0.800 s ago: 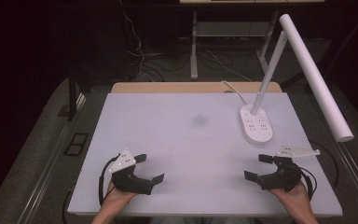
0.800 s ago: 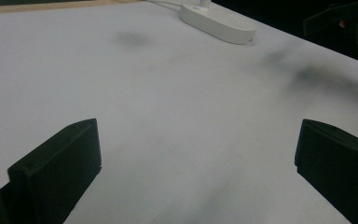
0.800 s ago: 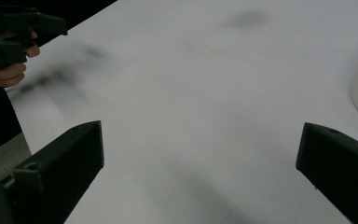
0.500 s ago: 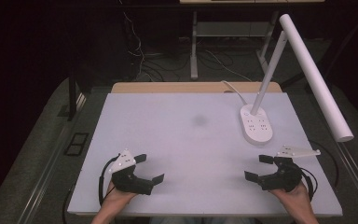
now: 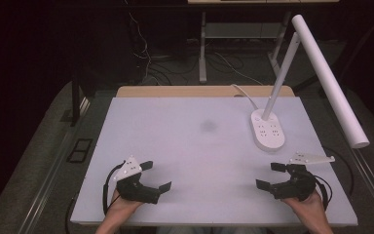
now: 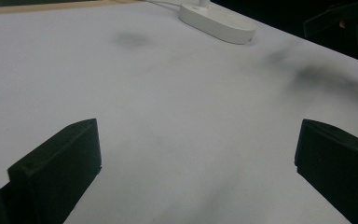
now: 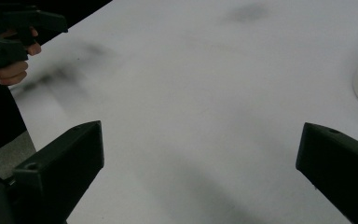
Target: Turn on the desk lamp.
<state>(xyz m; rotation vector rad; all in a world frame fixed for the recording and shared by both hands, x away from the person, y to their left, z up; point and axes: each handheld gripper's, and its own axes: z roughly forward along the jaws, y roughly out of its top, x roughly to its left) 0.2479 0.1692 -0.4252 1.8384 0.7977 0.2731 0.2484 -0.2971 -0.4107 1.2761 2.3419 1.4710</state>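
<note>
Both my grippers rest wide apart at the near edge of the white table, nothing between their jaws.

My left gripper (image 5: pixel 157 176) sits near the front left of the table (image 5: pixel 195 146), jaws spread with bare tabletop between them. My right gripper (image 5: pixel 271 176) sits near the front right, jaws likewise spread and holding nothing. The nearest thing is the white desk lamp (image 5: pixel 268 130): its oval base stands on the table beyond my right gripper, near it but apart, and its long tube head slants out over the right edge.
</note>
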